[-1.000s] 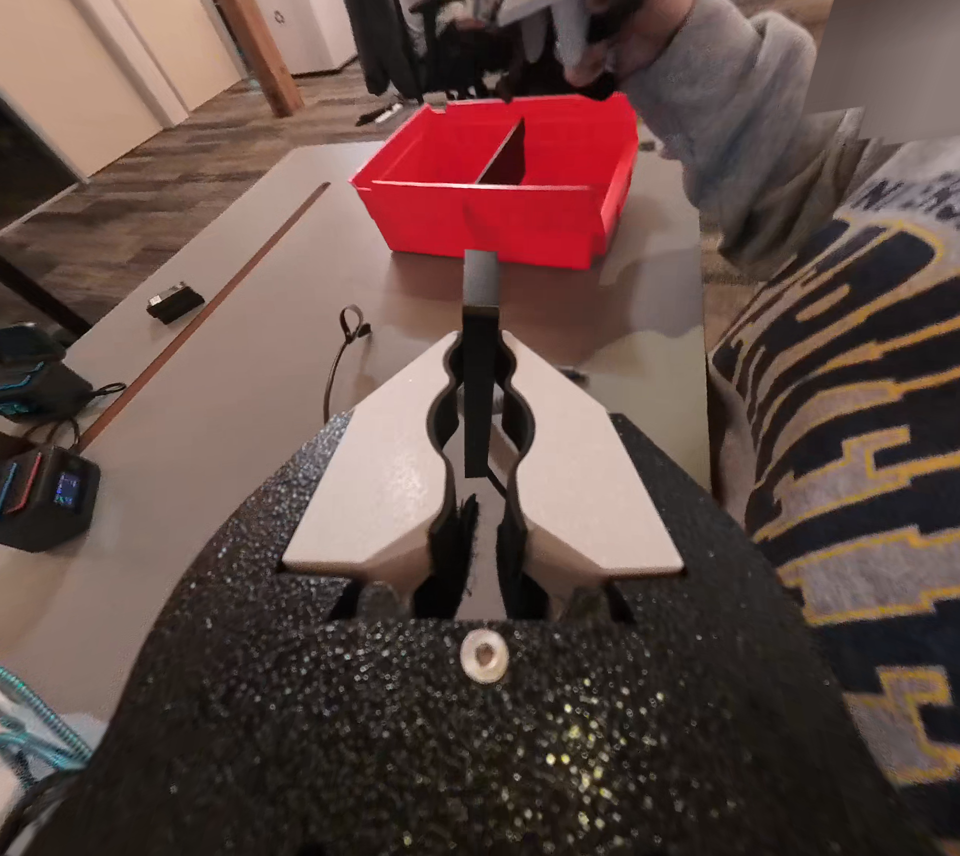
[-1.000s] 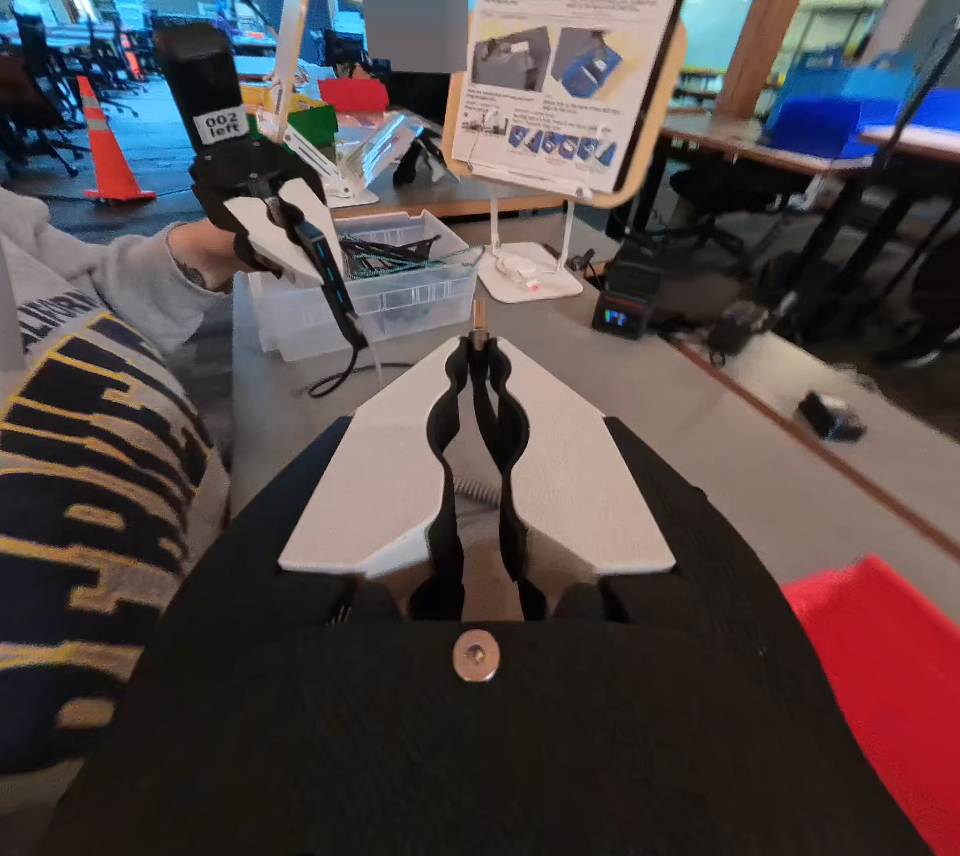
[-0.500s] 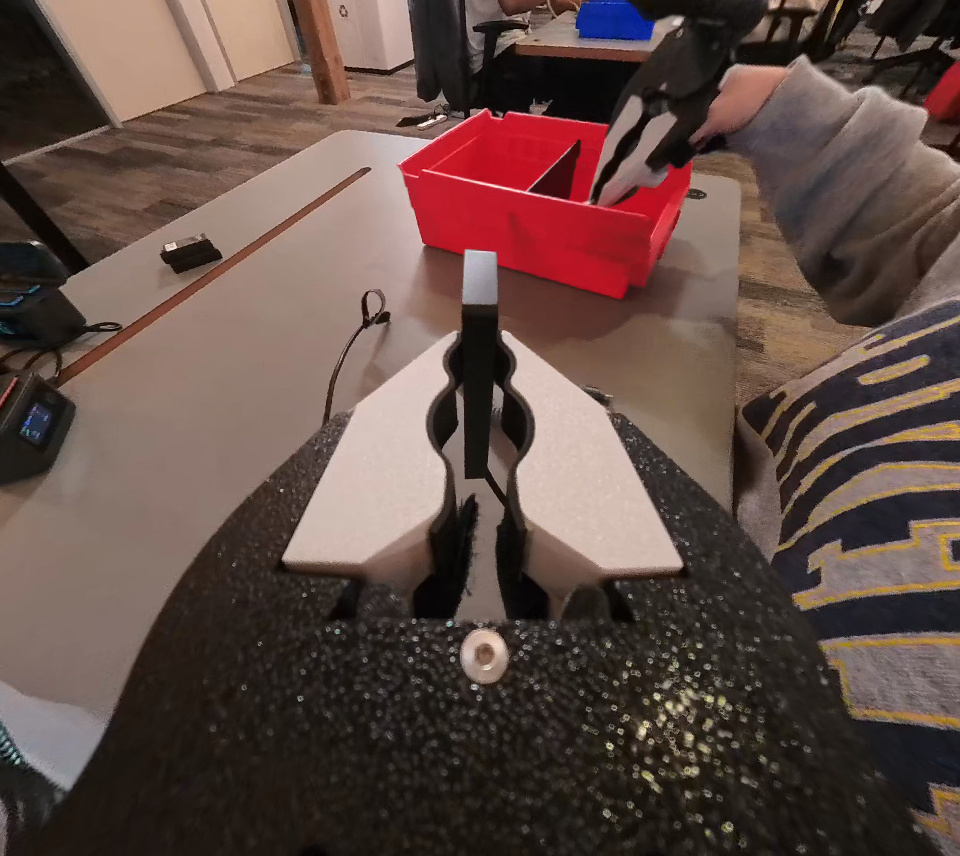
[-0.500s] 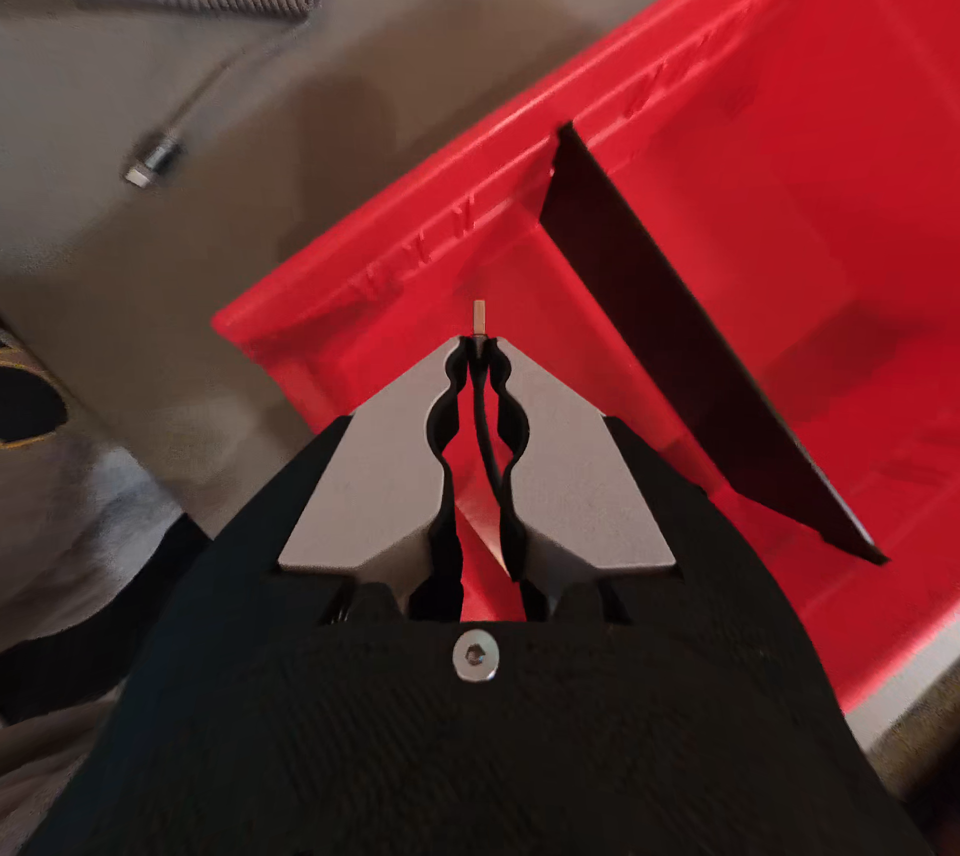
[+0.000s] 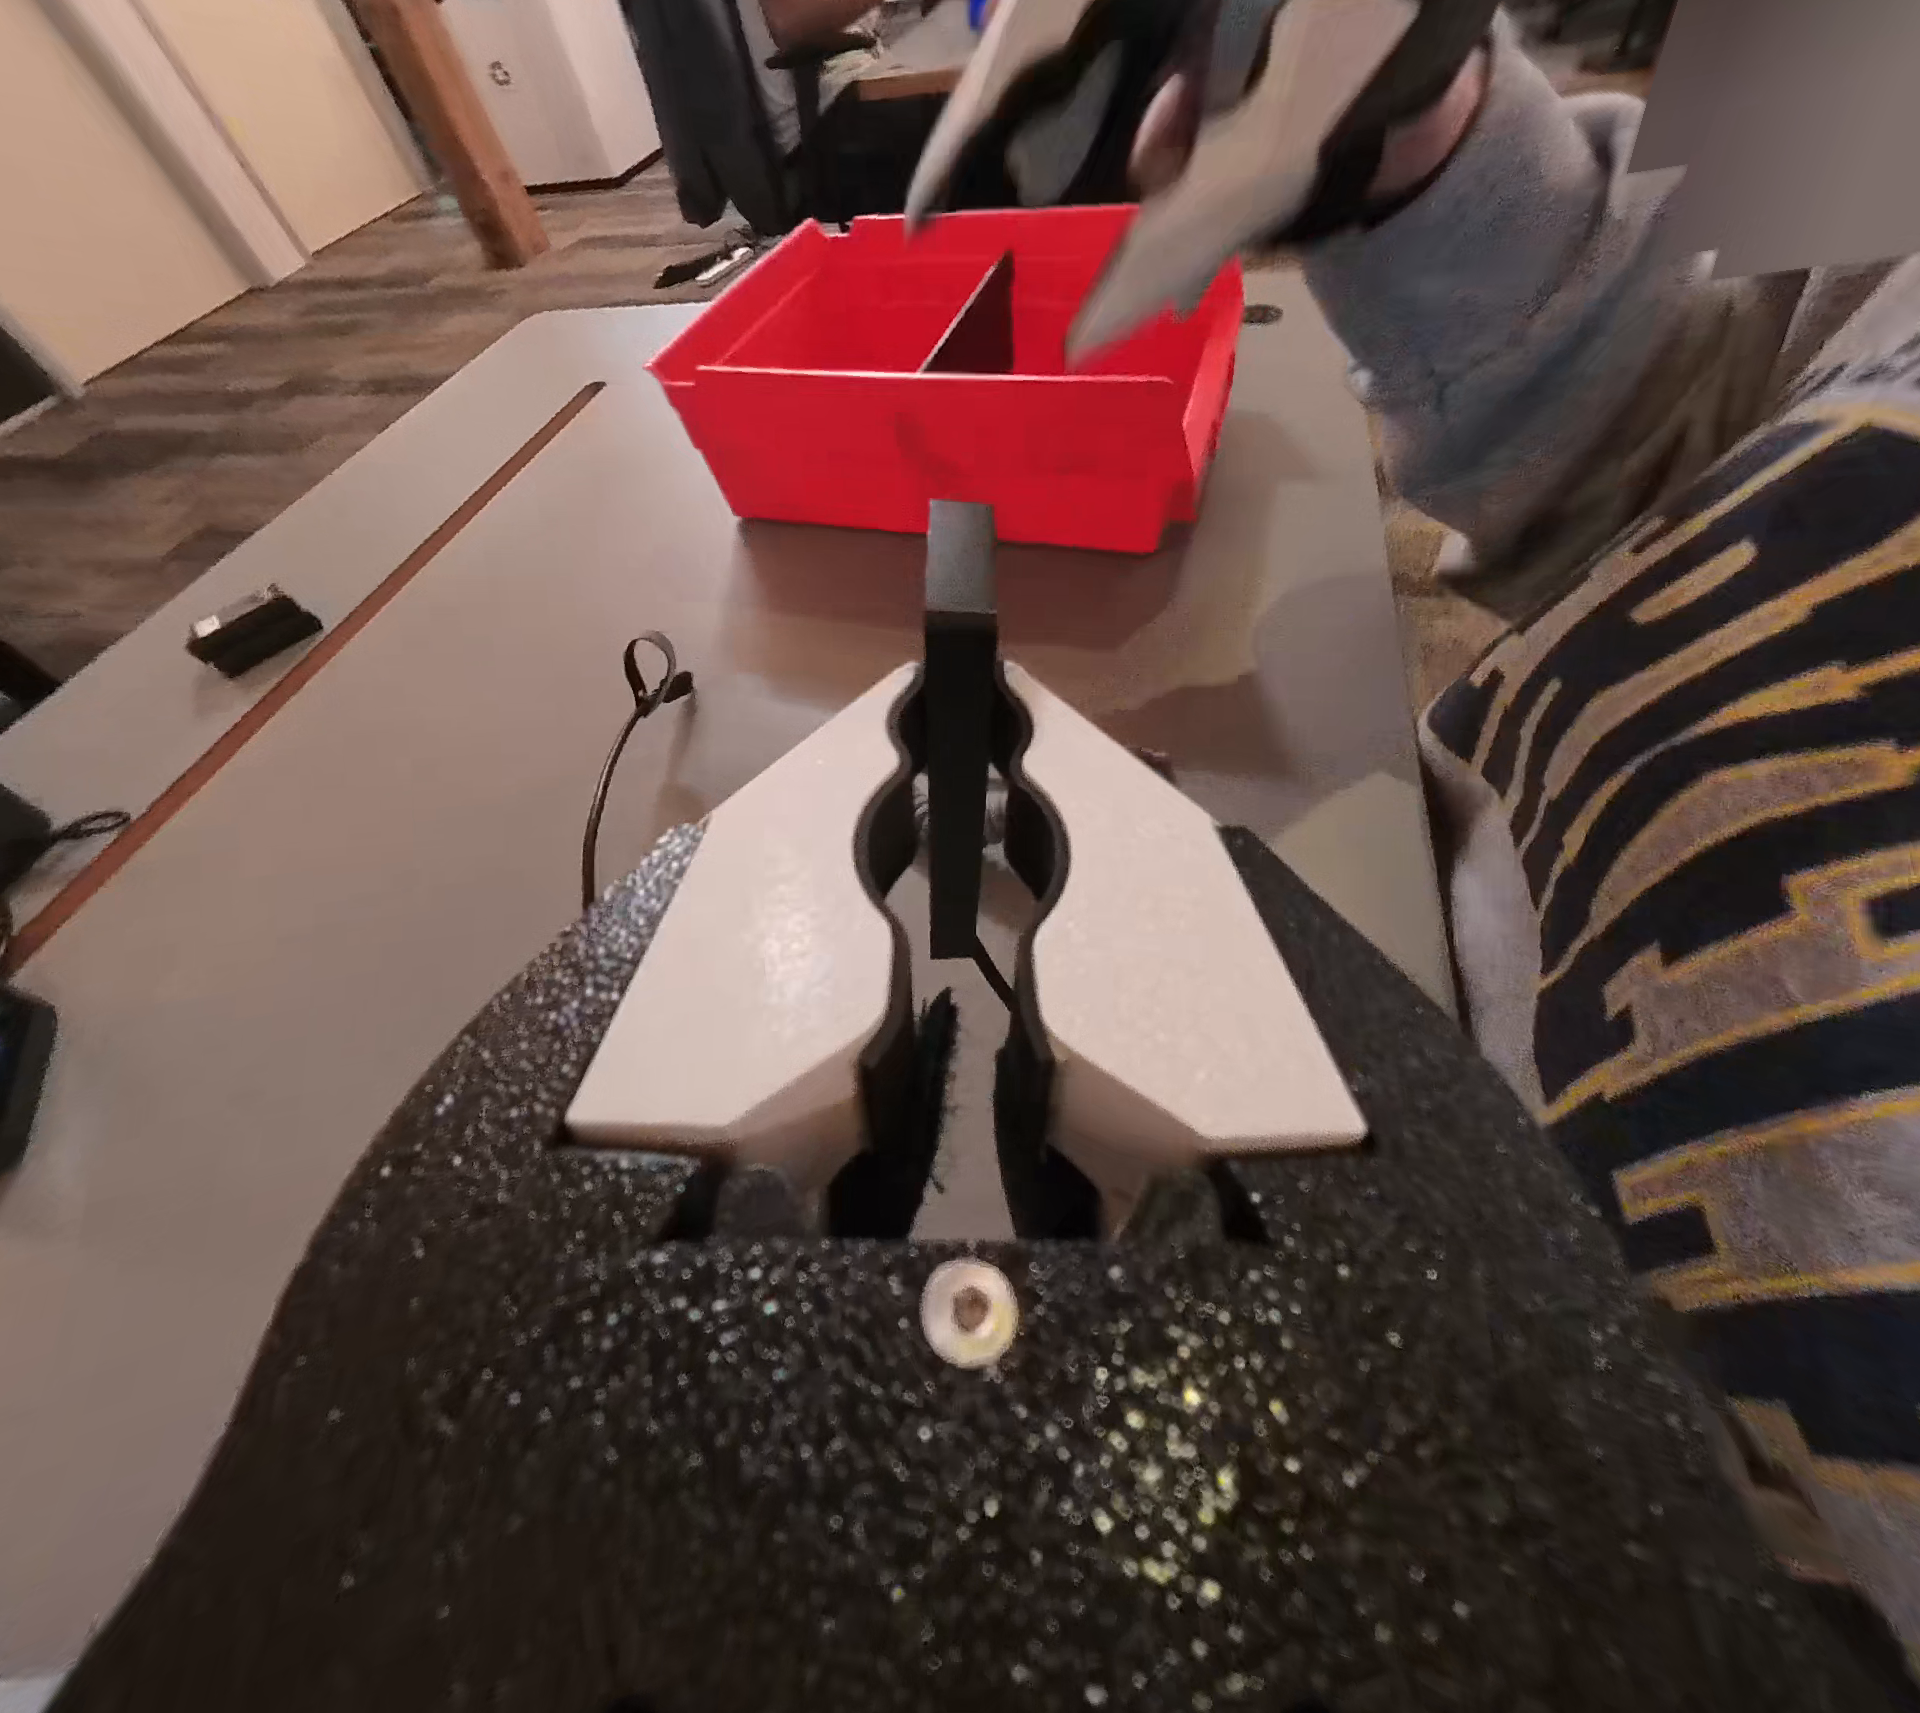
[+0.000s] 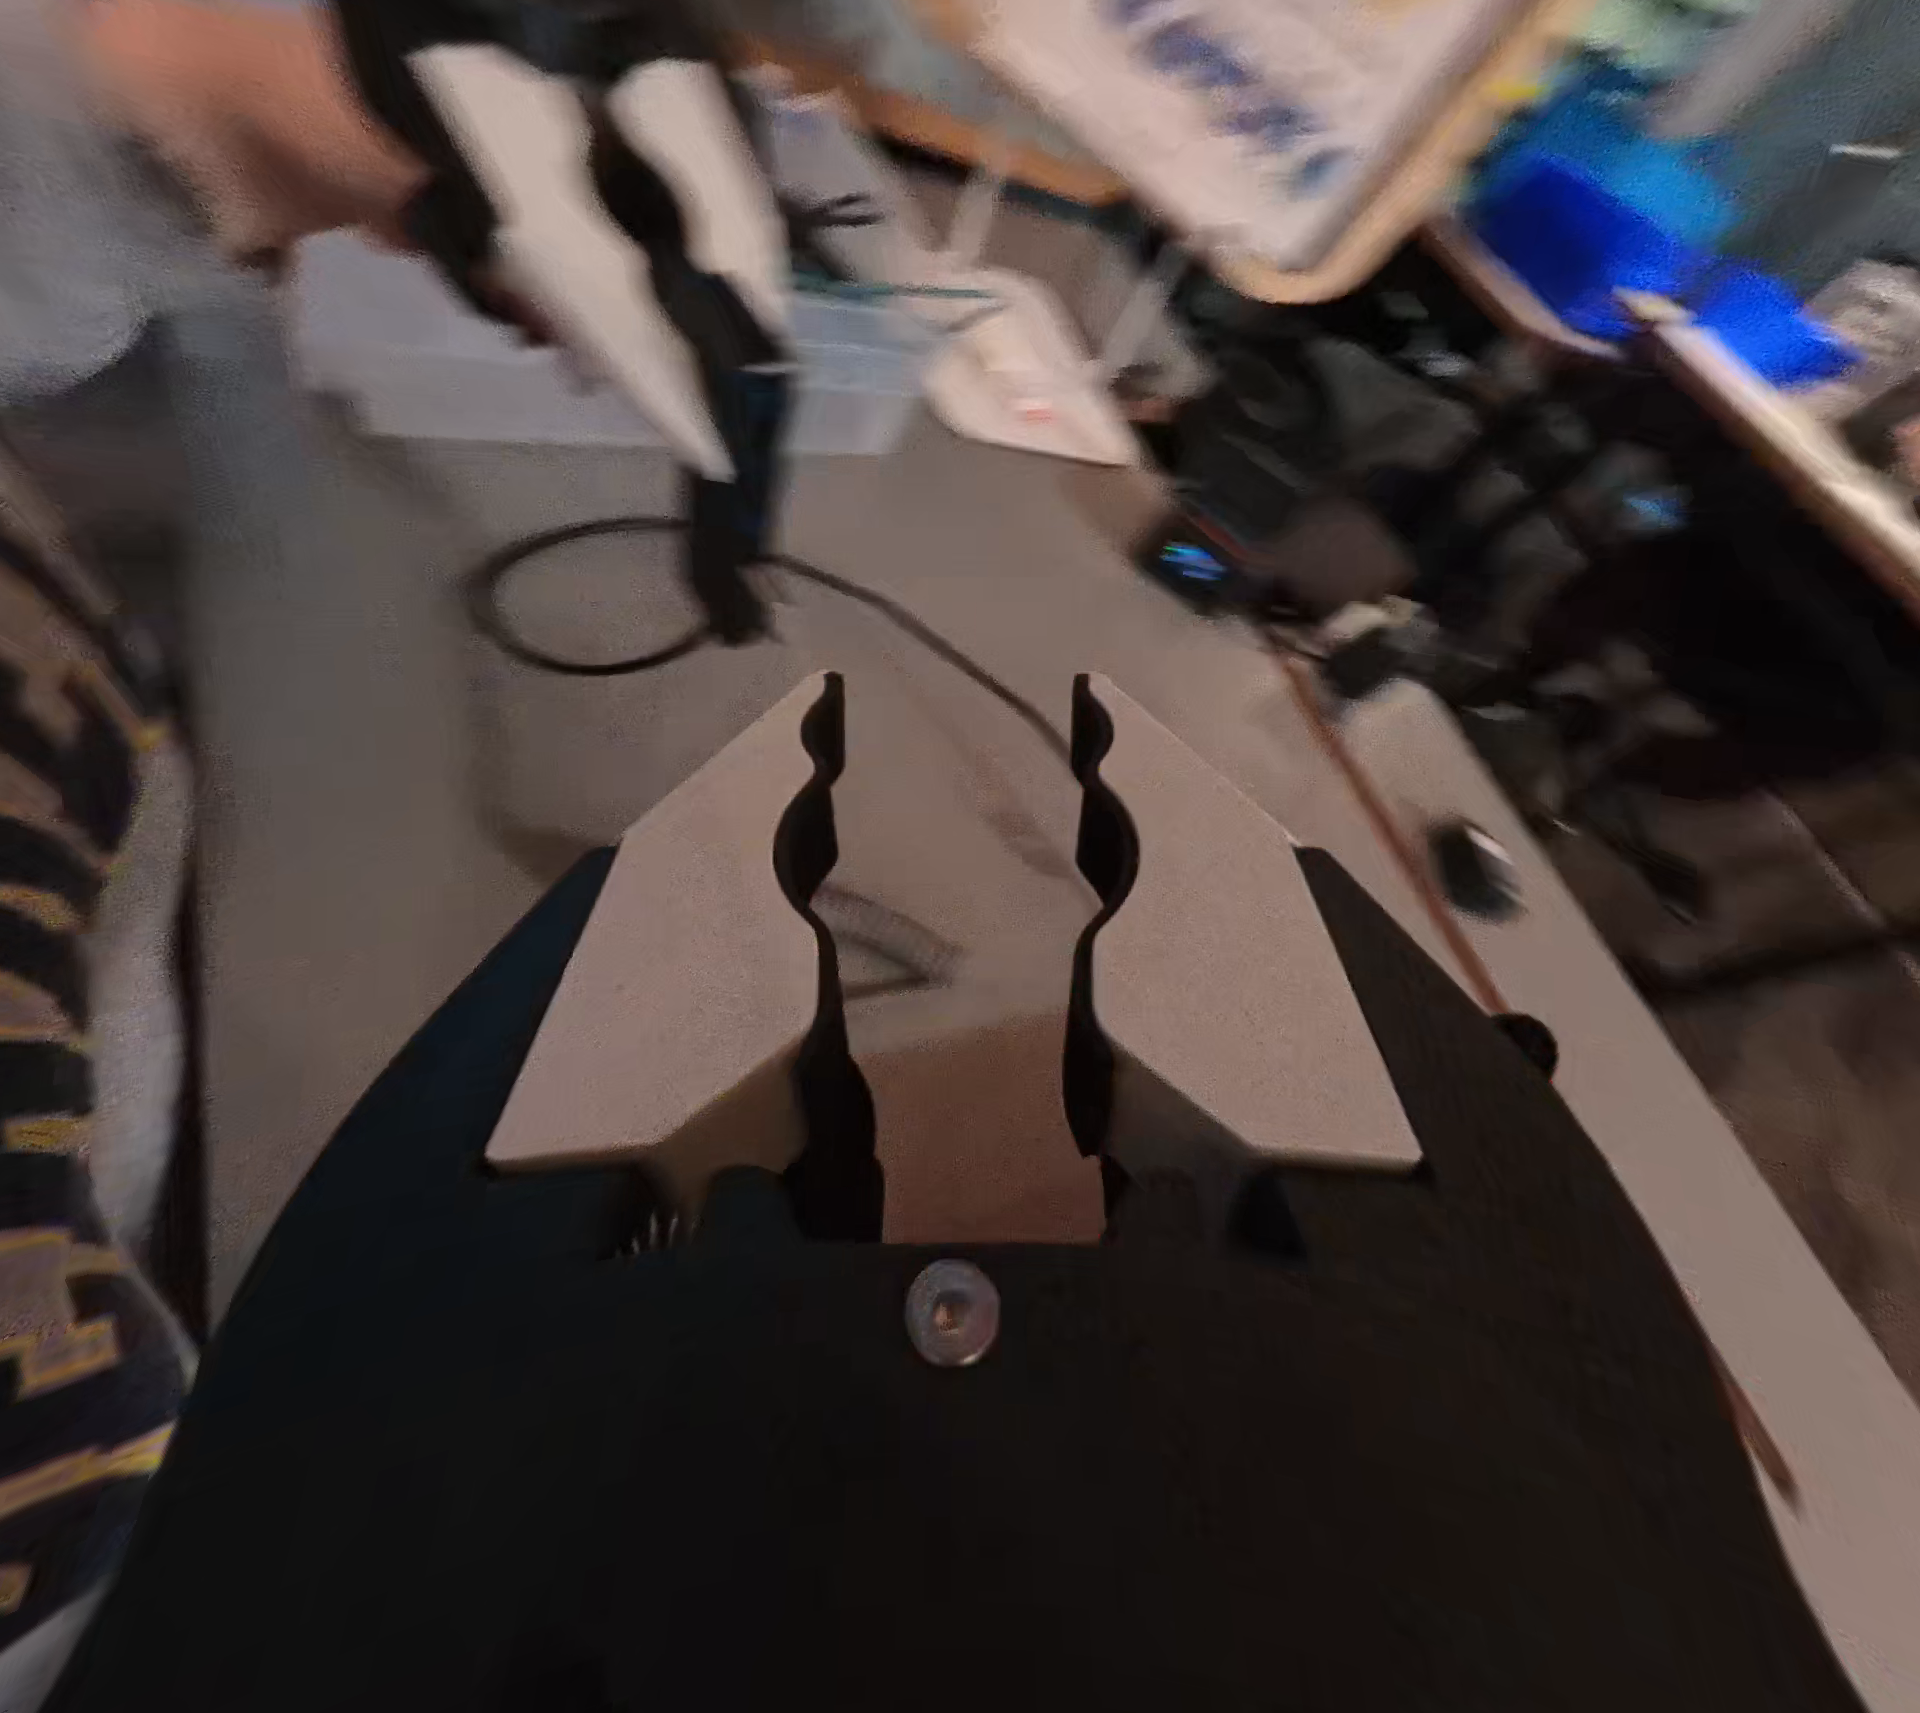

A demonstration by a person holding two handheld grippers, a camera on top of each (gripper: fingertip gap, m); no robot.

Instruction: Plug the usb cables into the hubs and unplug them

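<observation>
My left gripper [image 5: 961,676] is shut on a slim black USB hub [image 5: 961,583] that sticks out forward past the fingertips, above the grey table [image 5: 416,832]. The blurred right wrist view shows the same gripper [image 6: 717,458] holding the hub [image 6: 727,551], with its black cable [image 6: 582,603] looped on the table. My right gripper [image 6: 956,687] is open and empty. In the left wrist view it [image 5: 997,281] hangs open over the red bin [image 5: 935,458], which has a black divider [image 5: 977,323].
A thin black cable with a loop end [image 5: 623,728] lies left of my left gripper. A small black device [image 5: 252,624] sits beyond a brown strip. A clear plastic box [image 6: 852,375], an instruction board [image 6: 1247,1] and a lit power unit [image 6: 1195,562] stand far off. Tip to tip, the grippers are about 9 cm apart.
My right gripper held a cable plug over the red bin half a second ago; now it is open, the plug is gone from it, and it has swung up towards the table. The left gripper keeps the hub.
</observation>
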